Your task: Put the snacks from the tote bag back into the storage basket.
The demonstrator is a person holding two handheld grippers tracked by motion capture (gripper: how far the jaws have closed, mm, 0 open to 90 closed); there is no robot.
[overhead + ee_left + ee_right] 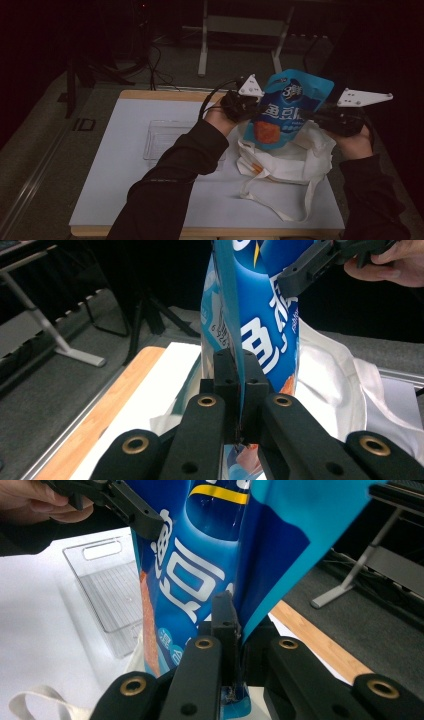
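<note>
- left gripper [248, 106] – its jaws are clamped on the left side edge of a blue snack pouch [288, 111]; in the left gripper view the left gripper [239, 390] pinches the thin edge seam between its two black pads.
- right gripper [320, 116] – its jaws are clamped on the pouch's opposite edge; in the right gripper view the right gripper [235, 630] has a fold of the blue film caught between its pads.
- both forearms in dark sleeves come up from the bottom of the high view, hands raised above the table and facing each other, a grey three-cornered plate on top of each gripper.
- the pouch hangs in the air between the two grippers, just above a white cloth tote bag [287, 165]; its long axis stands roughly upright, top edge tilted slightly away to the right, printed face toward the person.
- writing – large white chinese characters run down the blue front, with a round logo near the top that seems to carry a "3"; an orange-red picture sits low on the face. a barcode with small digits shows on the back in the left gripper view, too small to read.
- the tote lies crumpled on the white table top [125, 170], its strap looping toward the near edge.
- a clear plastic tray [165, 140] rests on the table left of the bag, partly behind the left arm.
</note>
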